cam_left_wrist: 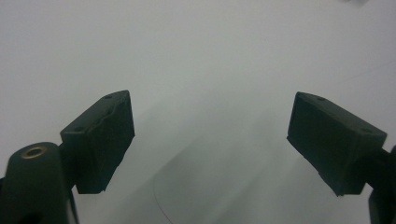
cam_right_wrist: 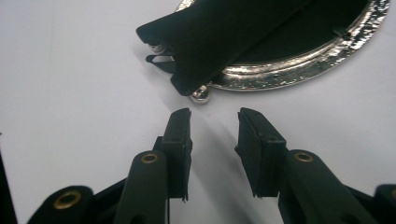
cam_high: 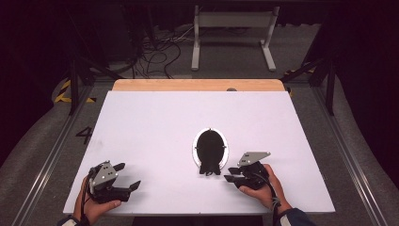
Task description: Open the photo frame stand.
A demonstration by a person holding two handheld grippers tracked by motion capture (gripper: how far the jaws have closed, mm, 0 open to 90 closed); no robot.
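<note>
Our right claw [cam_high: 231, 174] is a little open and holds nothing, just beside the oval frame [cam_high: 210, 149]. Our left claw [cam_high: 127, 176] is wide open on the white table [cam_high: 155, 122].

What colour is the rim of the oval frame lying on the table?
Shiny silver, around a black back; the oval frame shows it best in the right gripper view.

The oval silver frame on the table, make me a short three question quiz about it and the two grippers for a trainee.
1. True or false: the left gripper grips the oval frame.
2. Which gripper is nearer the frame? A left, B right.
3. What colour is the frame's stand?

Key: 1 false, its jaws are open on bare white table. 2 B, the right gripper, open just short of the stand. 3 black.
</note>
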